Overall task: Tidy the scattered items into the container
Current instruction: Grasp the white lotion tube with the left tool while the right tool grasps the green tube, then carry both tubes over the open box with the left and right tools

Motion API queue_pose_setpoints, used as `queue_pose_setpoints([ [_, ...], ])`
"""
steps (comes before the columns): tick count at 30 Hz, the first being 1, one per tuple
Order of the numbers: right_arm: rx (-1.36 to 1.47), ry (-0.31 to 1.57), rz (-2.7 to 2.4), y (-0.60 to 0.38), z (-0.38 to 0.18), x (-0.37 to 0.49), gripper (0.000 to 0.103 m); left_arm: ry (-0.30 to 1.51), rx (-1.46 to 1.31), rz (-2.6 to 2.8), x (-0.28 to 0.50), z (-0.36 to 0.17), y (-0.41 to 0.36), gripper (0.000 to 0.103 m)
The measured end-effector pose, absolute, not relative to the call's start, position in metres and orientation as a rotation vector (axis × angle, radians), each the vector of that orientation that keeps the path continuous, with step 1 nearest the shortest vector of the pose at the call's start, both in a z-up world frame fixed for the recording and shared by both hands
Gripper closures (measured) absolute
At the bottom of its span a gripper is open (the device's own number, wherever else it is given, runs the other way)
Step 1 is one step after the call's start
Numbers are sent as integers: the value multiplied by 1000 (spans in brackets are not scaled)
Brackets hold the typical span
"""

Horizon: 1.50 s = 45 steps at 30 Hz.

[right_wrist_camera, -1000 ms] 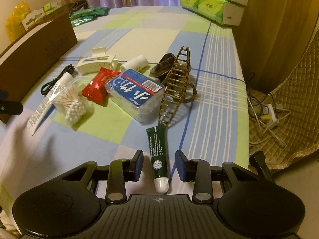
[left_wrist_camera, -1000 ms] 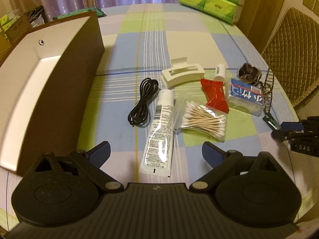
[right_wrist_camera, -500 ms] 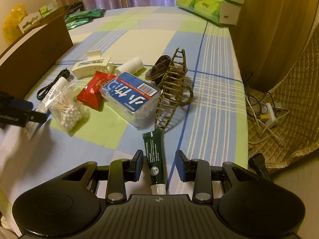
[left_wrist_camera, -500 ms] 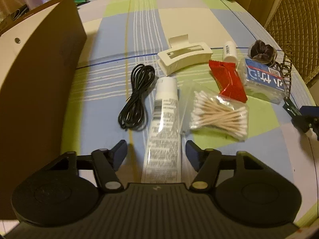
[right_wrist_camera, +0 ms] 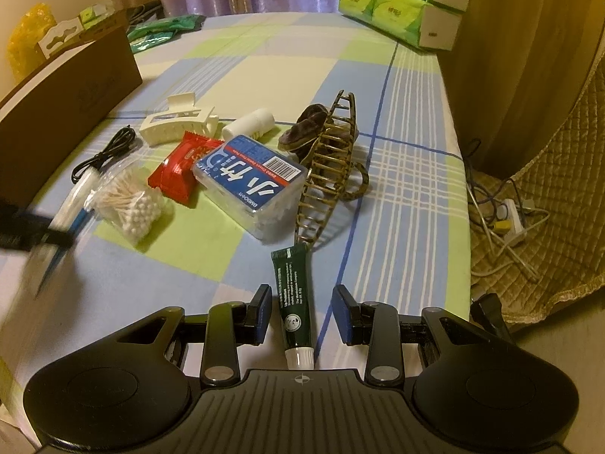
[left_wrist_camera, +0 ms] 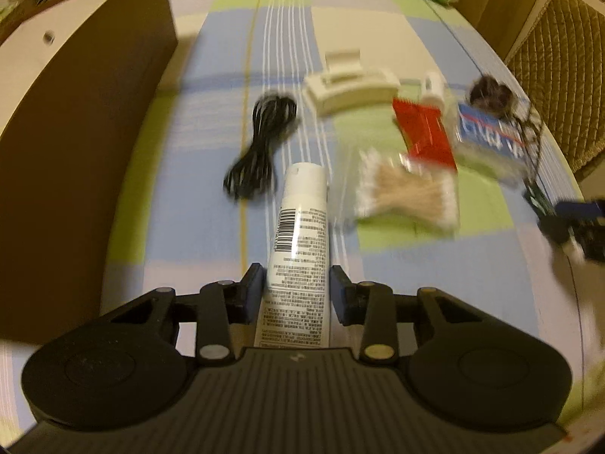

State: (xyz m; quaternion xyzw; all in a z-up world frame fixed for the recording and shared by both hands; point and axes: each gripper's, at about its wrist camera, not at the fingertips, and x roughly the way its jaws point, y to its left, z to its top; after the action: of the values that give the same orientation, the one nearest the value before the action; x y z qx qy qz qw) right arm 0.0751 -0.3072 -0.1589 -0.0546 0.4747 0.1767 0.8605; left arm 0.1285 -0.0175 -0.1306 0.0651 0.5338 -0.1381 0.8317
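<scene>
My left gripper (left_wrist_camera: 298, 289) is shut on the lower end of a white tube (left_wrist_camera: 300, 227), whose cap points away from me. The tube looks sharp while the table behind it is blurred. A brown box with a white inside (left_wrist_camera: 75, 151) stands to its left. My right gripper (right_wrist_camera: 302, 302) is open and straddles a dark green tube (right_wrist_camera: 293, 299) without touching it. Scattered on the checked cloth are a black cable (left_wrist_camera: 261, 143), a white hair claw (left_wrist_camera: 351, 87), a bag of cotton swabs (left_wrist_camera: 408, 193), a red packet (left_wrist_camera: 423, 132), a blue-labelled clear box (right_wrist_camera: 249, 181) and a brown hair claw (right_wrist_camera: 325, 159).
A dark scrunchie (right_wrist_camera: 302, 128) and a small white bottle (right_wrist_camera: 249, 125) lie behind the clear box. Green tissue packs (right_wrist_camera: 397, 0) are stacked at the far right. The table edge runs along the right, with a quilted chair and a power strip (right_wrist_camera: 506, 223) on the floor.
My left gripper came down and forward over the white tube and shut on it. My right gripper crept slightly forward along the green tube and stayed open.
</scene>
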Motion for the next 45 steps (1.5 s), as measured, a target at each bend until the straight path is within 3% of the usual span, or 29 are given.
queue_pose_setpoints([
  [7,-131,985,381,-306,-159,73,70,1167,113,-274,108,-127,-6,70],
  [10,-141,976,381,-305,-160,74,70,1148,130,-268,116,-129,-12,63],
  [15,-207,956,393,-299,-162,71,70,1123,163,-277,124,-131,-25,61],
  [17,-210,958,398,-299,-162,69,71,1115,166,-280,123,-132,-27,65],
  [20,-233,961,426,-296,-161,62,89,1105,173,-292,120,-130,-29,76],
  [30,-180,1002,500,-298,-153,45,90,1105,125,-285,91,-119,-20,77],
  [45,-58,914,585,-254,-98,28,90,915,66,-359,69,-37,11,77],
])
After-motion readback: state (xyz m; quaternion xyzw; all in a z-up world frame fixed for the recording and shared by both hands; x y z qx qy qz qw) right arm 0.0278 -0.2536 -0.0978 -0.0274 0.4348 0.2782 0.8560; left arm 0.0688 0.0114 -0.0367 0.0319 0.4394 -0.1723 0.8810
